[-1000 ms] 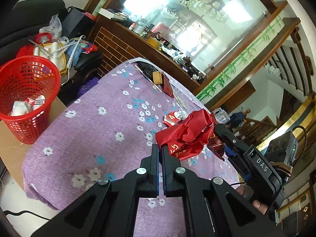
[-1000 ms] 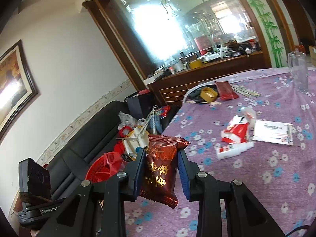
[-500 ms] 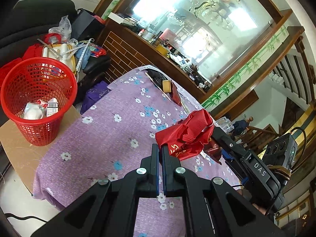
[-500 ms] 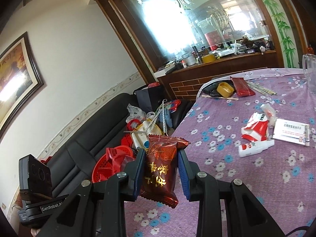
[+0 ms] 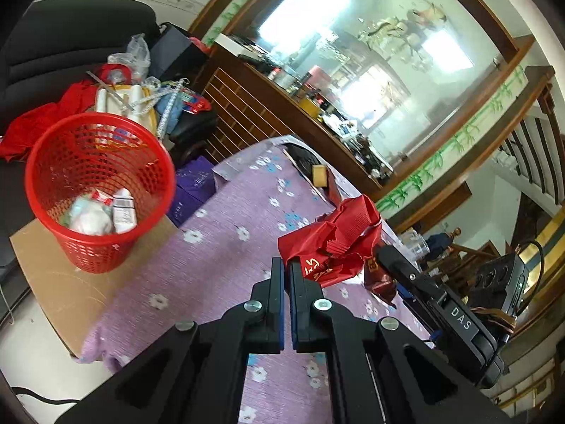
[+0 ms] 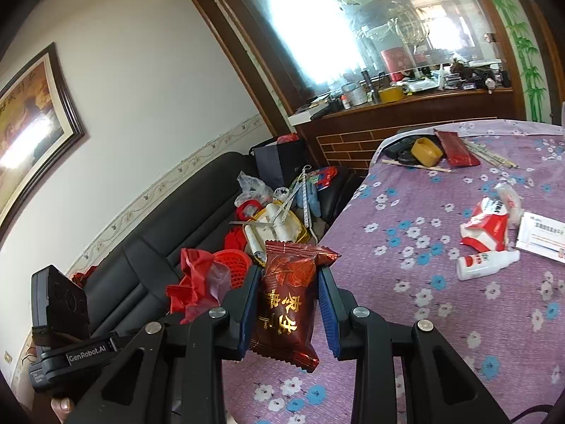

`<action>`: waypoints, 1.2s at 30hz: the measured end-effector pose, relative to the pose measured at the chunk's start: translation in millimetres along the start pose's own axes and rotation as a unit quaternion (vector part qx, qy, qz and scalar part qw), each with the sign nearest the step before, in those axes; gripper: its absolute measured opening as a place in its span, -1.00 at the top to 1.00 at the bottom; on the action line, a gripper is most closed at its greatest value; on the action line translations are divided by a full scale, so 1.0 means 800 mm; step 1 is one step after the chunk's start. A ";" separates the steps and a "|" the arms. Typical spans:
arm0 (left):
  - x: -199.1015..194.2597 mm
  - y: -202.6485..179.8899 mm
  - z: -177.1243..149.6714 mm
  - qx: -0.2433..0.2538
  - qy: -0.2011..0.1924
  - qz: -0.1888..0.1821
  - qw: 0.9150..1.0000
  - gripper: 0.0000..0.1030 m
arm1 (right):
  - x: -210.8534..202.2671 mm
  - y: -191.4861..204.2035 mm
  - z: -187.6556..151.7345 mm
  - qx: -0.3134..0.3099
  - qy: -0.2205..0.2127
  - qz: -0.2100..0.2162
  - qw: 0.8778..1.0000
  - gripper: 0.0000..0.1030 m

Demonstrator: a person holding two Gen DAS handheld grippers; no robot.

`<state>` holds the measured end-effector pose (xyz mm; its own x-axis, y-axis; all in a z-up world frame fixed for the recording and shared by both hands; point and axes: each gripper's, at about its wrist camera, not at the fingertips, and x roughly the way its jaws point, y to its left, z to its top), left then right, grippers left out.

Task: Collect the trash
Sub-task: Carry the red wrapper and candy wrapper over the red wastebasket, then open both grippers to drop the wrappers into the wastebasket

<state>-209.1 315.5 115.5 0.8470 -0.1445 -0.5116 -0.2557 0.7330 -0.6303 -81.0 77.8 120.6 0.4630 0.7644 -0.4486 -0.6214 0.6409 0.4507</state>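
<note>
My left gripper (image 5: 286,265) is shut on a crumpled red wrapper (image 5: 332,243) and holds it above the purple flowered tablecloth (image 5: 226,247). A red mesh basket (image 5: 95,183) with some trash in it stands on a cardboard sheet to the left, off the table. My right gripper (image 6: 287,275) is shut on a dark red snack packet (image 6: 287,304), held over the table's left edge. The red wrapper (image 6: 192,282) and basket rim (image 6: 229,261) show behind it. A red-and-white carton (image 6: 489,224) and a white bottle (image 6: 485,265) lie on the table.
A black sofa (image 6: 169,240) piled with clutter (image 6: 279,212) stands left of the table. A yellow tape roll (image 6: 425,150), a red pouch (image 6: 455,148) and chopsticks lie at the table's far end. A white box (image 6: 543,236) lies at the right. A wooden counter stands behind.
Both grippers have moved left toward the basket with their loads still held. The basket now looks larger and nearer in the left wrist view.
</note>
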 end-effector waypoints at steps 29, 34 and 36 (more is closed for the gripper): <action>-0.010 0.176 0.083 -0.096 -0.050 0.140 0.984 0.95 | 0.234 0.106 -0.020 -0.010 0.144 0.124 0.982 0.33; 0.000 0.200 0.084 -0.116 -0.035 0.164 0.979 0.95 | 0.269 0.114 -0.022 -0.002 0.159 0.120 0.980 0.33; 0.004 0.207 0.085 -0.120 -0.030 0.175 0.977 0.95 | 0.282 0.117 -0.023 -0.004 0.165 0.117 0.979 0.32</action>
<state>-217.2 481.9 49.0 0.7123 0.1320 -0.6894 -0.6300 0.5533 -0.5450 -46.5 309.1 47.1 0.0785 0.8248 -0.5600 -0.6921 0.4493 0.5648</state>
